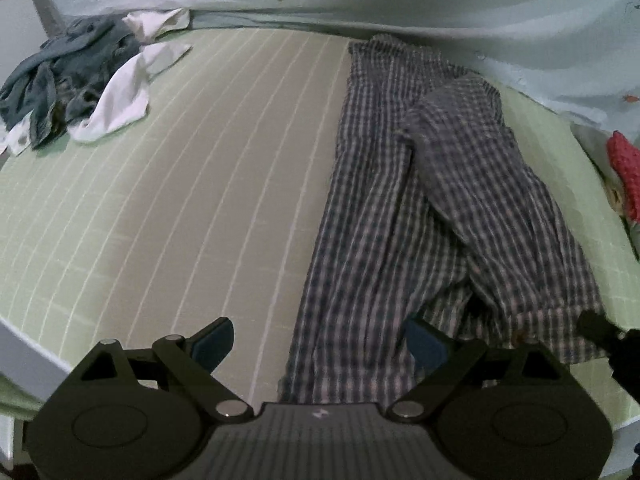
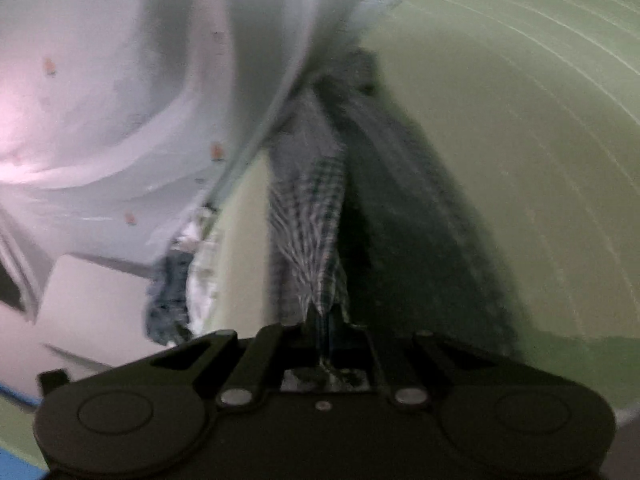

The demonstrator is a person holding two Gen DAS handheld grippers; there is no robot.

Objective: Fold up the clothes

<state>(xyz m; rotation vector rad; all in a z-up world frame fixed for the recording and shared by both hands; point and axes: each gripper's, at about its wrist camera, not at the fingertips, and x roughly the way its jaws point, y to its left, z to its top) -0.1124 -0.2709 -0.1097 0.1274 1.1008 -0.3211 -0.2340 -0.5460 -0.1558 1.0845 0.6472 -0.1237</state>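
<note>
A blue-and-white checked shirt point(image 1: 420, 200) lies lengthwise on the green striped bed sheet point(image 1: 180, 200), with one sleeve folded across its body. In the left wrist view my left gripper point(image 1: 320, 340) hangs open above the shirt's near hem. Its right finger point(image 1: 426, 344) is over the cloth and its left finger point(image 1: 212, 340) is over bare sheet. In the blurred right wrist view my right gripper point(image 2: 324, 328) is shut on an edge of the checked shirt point(image 2: 308, 220), which stretches away from the jaws in a taut ridge. A black piece of hardware point(image 1: 604, 332) pokes in at the shirt's near right corner.
A heap of jeans and white garments point(image 1: 80, 88) sits at the far left of the bed. A pale blue quilt with carrot prints point(image 1: 400, 0) is bunched along the far side. A red knitted item point(image 1: 624, 168) lies at the right edge. The white bed frame point(image 1: 24, 360) borders the near left.
</note>
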